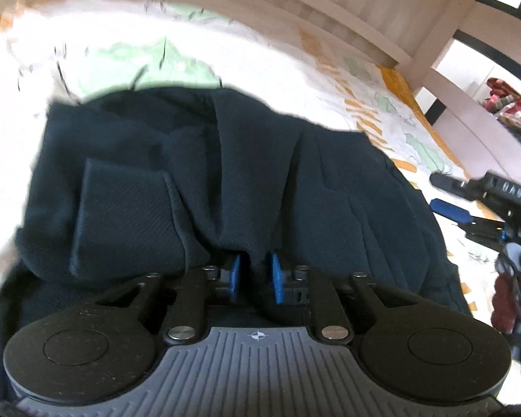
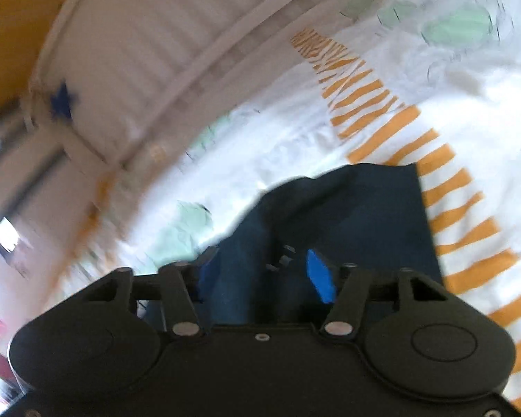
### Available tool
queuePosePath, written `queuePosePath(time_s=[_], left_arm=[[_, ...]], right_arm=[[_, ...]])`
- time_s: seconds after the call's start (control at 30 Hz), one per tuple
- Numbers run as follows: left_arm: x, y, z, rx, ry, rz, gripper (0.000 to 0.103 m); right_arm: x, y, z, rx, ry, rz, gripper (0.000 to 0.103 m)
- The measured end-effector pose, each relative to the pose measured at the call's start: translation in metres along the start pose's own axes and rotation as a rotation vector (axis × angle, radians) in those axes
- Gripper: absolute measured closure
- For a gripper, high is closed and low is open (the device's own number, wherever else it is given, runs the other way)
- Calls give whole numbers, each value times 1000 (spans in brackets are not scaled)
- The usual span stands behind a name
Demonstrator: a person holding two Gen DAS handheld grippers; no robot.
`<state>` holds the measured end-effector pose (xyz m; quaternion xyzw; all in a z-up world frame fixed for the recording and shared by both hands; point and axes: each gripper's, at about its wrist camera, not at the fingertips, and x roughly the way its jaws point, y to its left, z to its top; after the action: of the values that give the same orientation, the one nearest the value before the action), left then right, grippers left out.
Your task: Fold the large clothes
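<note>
A dark navy garment (image 1: 225,173) lies bunched on a bed with a white, orange and green patterned sheet (image 1: 225,55). My left gripper (image 1: 255,274) is shut on a fold of the garment, which drapes over the blue pads (image 1: 276,278). In the right wrist view the same garment (image 2: 347,215) fills the space between the blue pads (image 2: 319,278) of my right gripper (image 2: 260,271), whose jaws stand wide apart. The right gripper also shows in the left wrist view (image 1: 475,201) at the right edge, beside the garment. The right view is motion blurred.
A pale wooden headboard or bed frame (image 1: 330,7) runs along the far side of the bed and also shows in the right wrist view (image 2: 138,45). Cluttered red items (image 1: 510,100) stand on a surface at the far right. Cables (image 1: 517,295) lie at the right edge.
</note>
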<state>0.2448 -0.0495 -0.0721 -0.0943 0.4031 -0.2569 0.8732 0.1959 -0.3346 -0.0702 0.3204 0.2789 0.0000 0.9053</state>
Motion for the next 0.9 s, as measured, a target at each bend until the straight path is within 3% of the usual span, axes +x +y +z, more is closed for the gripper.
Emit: queuePosePath(time_s=[0.17, 0.3, 0.43, 0.53, 0.6, 0.77, 0.9], left_arm=[[-18, -22, 8, 121, -104, 47, 68], [-10, -27, 7, 134, -111, 89, 62], [2, -19, 4, 95, -105, 137, 60], [16, -11, 7, 94, -74, 180, 57], [23, -5, 6, 106, -66, 171, 52], [13, -6, 5, 122, -89, 172, 52], [-8, -12, 9, 152, -201, 217, 51]], right_arm=[[-4, 46, -17, -277, -28, -43, 49], [-2, 84, -37, -471, -29, -17, 49], [9, 109, -67, -620, 32, -7, 49], [32, 112, -83, -706, 96, -77, 49], [51, 106, -88, -726, 136, -147, 53], [56, 91, -79, -648, 118, -131, 53], [38, 90, -71, -614, 88, -98, 50]])
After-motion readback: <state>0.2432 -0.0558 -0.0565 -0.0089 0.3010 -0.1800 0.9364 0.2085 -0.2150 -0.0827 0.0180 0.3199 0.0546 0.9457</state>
